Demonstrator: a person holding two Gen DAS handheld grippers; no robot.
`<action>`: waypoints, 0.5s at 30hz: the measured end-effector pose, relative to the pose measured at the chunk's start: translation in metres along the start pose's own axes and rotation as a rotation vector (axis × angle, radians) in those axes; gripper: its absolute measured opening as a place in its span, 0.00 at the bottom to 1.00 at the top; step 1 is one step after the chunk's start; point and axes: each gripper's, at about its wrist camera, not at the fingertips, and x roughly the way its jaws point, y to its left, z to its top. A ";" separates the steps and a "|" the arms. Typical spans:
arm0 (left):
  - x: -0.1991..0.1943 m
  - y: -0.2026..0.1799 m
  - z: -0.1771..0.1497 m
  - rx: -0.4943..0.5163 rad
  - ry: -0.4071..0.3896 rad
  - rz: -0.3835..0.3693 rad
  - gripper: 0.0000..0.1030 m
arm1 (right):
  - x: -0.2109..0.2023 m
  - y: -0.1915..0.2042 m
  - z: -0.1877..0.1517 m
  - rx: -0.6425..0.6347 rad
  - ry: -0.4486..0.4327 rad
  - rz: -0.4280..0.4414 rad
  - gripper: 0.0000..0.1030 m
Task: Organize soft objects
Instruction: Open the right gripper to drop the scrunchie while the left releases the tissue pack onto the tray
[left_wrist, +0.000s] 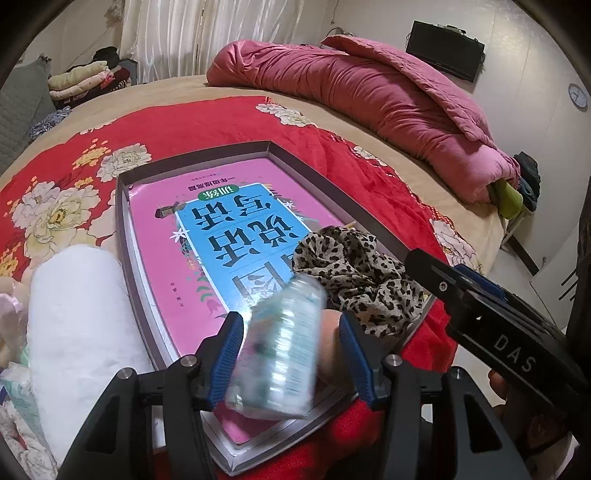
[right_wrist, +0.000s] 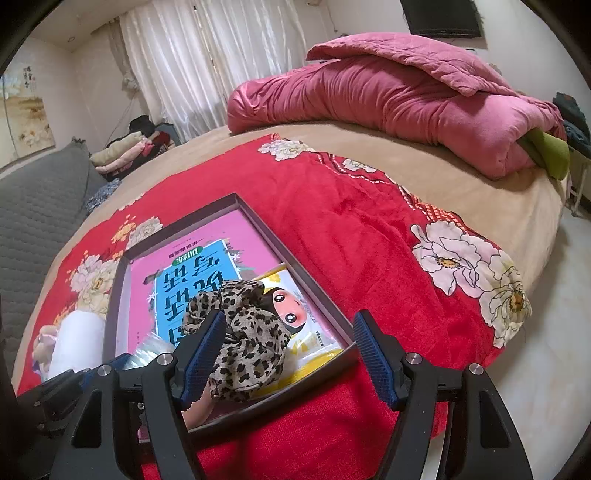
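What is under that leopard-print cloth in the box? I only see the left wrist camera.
Observer: A yellow-and-white printed item with a big-eyed cartoon face lies under the leopard-print cloth.
Operator: Is the other gripper holding something?
Observer: No. The right gripper stands open; the cloth only lies beside one finger.
Operator: Anything on the walls I'm missing?
Observer: A painting hangs on the far left wall.

Soft things at the tray

A crumpled leopard-print scarf (right_wrist: 243, 350) lay in the shallow grey tray (left_wrist: 123, 221); a blurred clear tissue packet (left_wrist: 280, 350) hung above it.
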 end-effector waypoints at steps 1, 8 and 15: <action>0.000 0.000 0.000 0.000 0.000 -0.001 0.52 | -0.001 0.000 0.000 0.001 -0.001 0.000 0.71; -0.001 0.000 -0.001 0.001 0.002 -0.003 0.52 | -0.001 -0.001 0.000 -0.003 0.000 0.000 0.71; -0.012 0.001 0.000 -0.021 0.003 -0.003 0.56 | 0.000 0.002 0.001 -0.018 0.006 -0.004 0.71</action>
